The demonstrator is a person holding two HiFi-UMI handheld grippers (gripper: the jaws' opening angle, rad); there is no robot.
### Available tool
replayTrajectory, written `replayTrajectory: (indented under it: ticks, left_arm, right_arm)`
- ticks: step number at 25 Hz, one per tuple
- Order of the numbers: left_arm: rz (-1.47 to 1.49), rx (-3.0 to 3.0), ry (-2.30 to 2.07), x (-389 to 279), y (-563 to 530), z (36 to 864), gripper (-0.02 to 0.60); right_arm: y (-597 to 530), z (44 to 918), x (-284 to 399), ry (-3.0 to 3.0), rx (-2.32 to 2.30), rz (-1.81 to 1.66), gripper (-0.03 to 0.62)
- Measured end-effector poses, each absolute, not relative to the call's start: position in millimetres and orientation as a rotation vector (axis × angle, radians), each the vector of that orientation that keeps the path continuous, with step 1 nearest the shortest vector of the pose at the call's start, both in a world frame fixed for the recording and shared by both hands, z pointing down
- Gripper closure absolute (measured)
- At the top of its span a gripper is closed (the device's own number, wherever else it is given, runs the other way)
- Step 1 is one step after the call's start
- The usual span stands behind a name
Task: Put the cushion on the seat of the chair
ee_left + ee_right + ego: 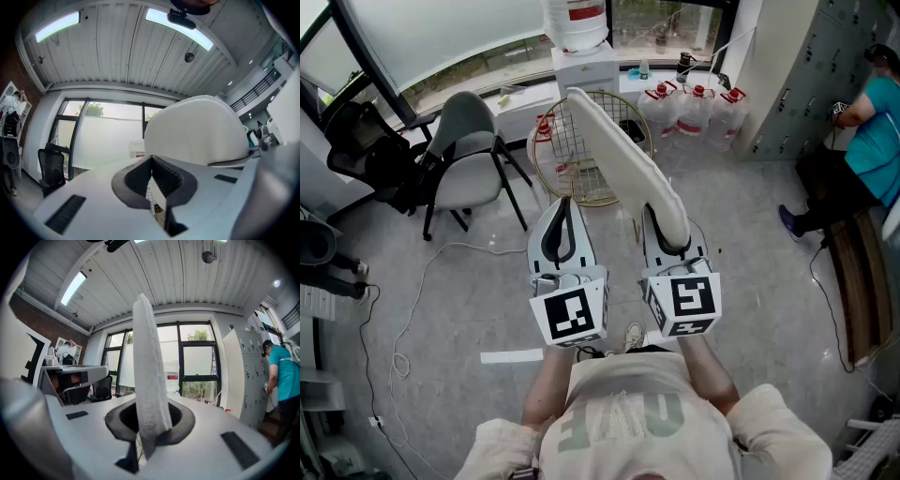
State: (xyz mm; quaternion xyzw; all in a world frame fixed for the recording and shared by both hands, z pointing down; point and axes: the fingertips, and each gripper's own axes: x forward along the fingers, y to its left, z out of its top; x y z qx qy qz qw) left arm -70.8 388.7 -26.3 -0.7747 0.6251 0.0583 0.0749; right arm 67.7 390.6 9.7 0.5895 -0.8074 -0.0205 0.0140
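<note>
Right tongs (667, 230) are pinching one edge of a cream, flat, padded fabric cushion (623, 155). In the right gripper view the pads bite the cushion's bottom edge and it stands edge-on and upright between them. Left tongs (560, 230) are pressed together with nothing in them, just beside the right ones and not touching the cushion. The cushion is off the floor, on the near side of a gold round wire-frame chair (567, 141). In the head view its far end overlaps that chair's top rim, but I can't tell whether they touch. A grey shell chair with black legs (469, 159) stands left of the wire chair, and clear water bottles with red caps (694, 108) stand right of it. The bare wire chair looks like the target, not certain. The step in hand reads as carrying the cushion to the seat; it's not placed yet. To do it well, spread the left tongs and take the cushion's free side so it isn't hanging from one edge. Then turn it flat over the wire chair's seat, lower until it rests on the mesh, and centre it. Only then let go. A one-edge grip may let it flop or slide off the wire chair.
</note>
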Motion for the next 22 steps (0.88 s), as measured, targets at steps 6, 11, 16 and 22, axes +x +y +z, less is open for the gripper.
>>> replayTrajectory:
  ticks: [6, 11, 16, 22]
  left_arm:
    - [0.178, -2.324, 1.9, -74, 383, -26, 0.568]
    - [0.174, -2.324, 1.901, -72, 381, -24, 0.568]
    - [0.157, -2.329, 1.908, -73, 379, -17, 0.568]
    - [0.153, -2.313, 1.972, -79, 365, -7, 0.568]
  right_arm:
    - [388, 9, 71, -2.495, 1.84, -0.094, 0.551]
    - [386, 10, 73, -2.505, 1.839, -0.089, 0.551]
    - [383, 11, 75, -2.503, 1.842, -0.116, 0.551]
    - [369, 18, 83, -2.491, 1.831, -0.12, 0.551]
